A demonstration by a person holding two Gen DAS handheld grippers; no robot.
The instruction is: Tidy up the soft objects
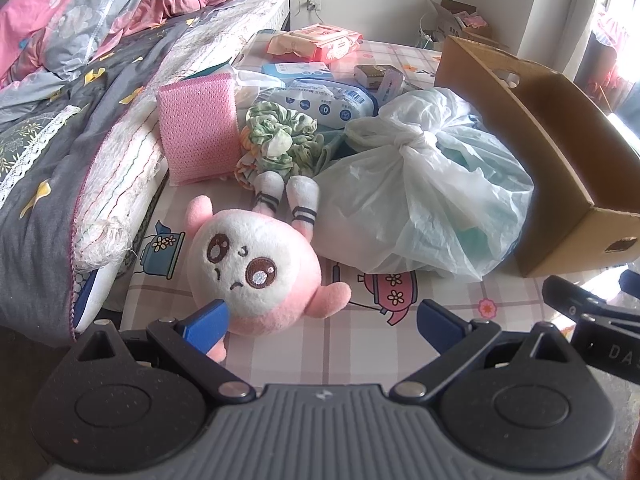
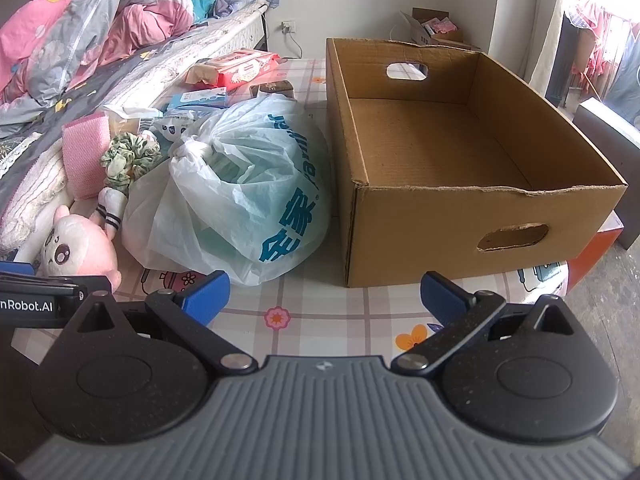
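Spread left tongs (image 1: 322,326) flank the pink plush doll (image 1: 256,268), perhaps touching it; right tongs (image 2: 325,298) likewise spread.

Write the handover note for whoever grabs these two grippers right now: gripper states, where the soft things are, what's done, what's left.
Left gripper: open, holding nothing, low over the table with its left pad right by the pink plush doll.
Right gripper: open, holding nothing, facing the gap between the tied plastic bag and the cardboard box.
Things: doll lies on the table beside the bag; green scrunchie and pink sponge pad sit behind it, by the bedding. Box stands right of the bag.
Done: nothing yet; the box looks empty.
Left: probably doll first, then scrunchie, pad and bag into the box.
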